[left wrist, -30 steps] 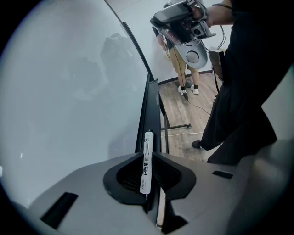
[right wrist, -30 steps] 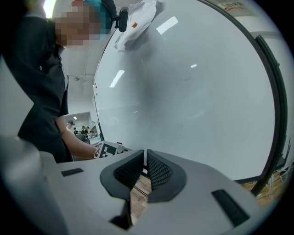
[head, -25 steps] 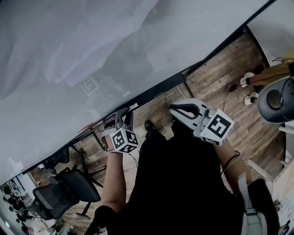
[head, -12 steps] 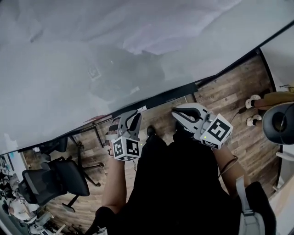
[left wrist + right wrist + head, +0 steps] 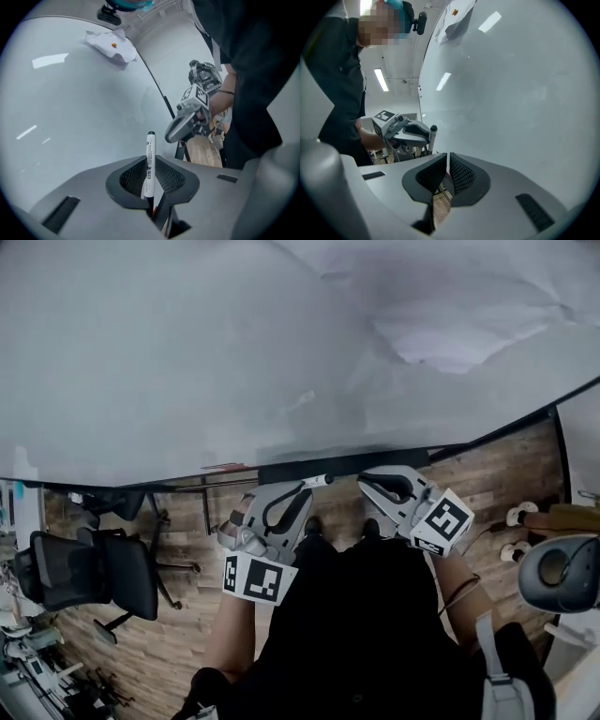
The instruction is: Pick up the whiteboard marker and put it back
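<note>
Looking down in the head view, the picking-up half seems done. The left gripper [image 5: 298,493] is up close to the big glossy white whiteboard [image 5: 187,352], and a slim white whiteboard marker with a black end [image 5: 317,481] pokes out past its tips. The right gripper [image 5: 373,484] hangs just beside it, near the dark ledge [image 5: 487,432] that runs along the board's lower edge. Below are the wooden floor [image 5: 159,652] and a black office chair [image 5: 103,573], well apart from the work.

In the left gripper view the marker stands upright between the two ribbed pads. They pinch it by its lower half, and its top end is clear of the board. The grip is narrow and closed on the barrel. A crumpled white sheet [image 5: 112,44] clings to the board far above.

In the right gripper view the jaws stand almost together, with only a thin slit between them and nothing in it.

What is left, I judge, is the putting back. The marker touches nothing but the gripper, so it is not yet set down, most likely on that ledge, and released.
</note>
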`<state>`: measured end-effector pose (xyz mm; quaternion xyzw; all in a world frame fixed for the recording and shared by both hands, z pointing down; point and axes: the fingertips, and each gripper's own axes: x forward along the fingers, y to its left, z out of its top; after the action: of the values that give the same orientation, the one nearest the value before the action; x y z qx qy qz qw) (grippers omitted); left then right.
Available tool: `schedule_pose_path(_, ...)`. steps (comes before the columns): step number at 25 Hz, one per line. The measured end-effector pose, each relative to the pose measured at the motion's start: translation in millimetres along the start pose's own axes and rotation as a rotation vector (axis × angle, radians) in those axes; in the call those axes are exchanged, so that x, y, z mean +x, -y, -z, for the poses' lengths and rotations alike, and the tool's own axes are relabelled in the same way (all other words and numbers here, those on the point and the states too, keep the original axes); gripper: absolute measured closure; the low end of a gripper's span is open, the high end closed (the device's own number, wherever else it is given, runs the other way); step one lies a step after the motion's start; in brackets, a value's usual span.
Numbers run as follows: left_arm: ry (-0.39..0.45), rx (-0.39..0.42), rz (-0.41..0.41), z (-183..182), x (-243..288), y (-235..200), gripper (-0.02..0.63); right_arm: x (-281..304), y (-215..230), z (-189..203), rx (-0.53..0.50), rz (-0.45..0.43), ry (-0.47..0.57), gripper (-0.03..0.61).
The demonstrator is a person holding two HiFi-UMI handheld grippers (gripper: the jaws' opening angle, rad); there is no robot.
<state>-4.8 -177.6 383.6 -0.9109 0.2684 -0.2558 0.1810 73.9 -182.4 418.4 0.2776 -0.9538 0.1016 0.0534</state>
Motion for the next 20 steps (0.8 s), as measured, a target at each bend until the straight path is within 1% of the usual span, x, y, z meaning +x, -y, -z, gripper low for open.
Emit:
schedule_pose_path(5,0.1,-0.019,-0.098,-32,-32,-20,0.546,15,-10,-4,-0.025,-0.068,0.0,0.546)
schedule_pose_path(8,0.152,-0.056,-0.118,-47,-49,-30,0.546,21,-15,-6,-0.036,-0.1,-0.005,0.546)
schedule_pose_path(10,0.192,-0.117,-0.131,-52,-59,-36,0.546,23,-18,-7,-0.044,-0.118,-0.008,0.546)
schedule_pose_path(13,0.3,-0.23,-0.167,-62,-72,-46,0.546,25,-20,-8,-0.053,-0.138,-0.014,0.546)
schedule_pose_path(16,0.396,-0.309,-0.193,-69,-81,-57,0.546,24,-21,-8,-0.058,-0.148,-0.019,0.546)
schedule_pose_path(20,0.503,-0.408,-0.198,-72,-90,-68,0.546,22,-19,-7,-0.057,-0.15,-0.022,0.546)
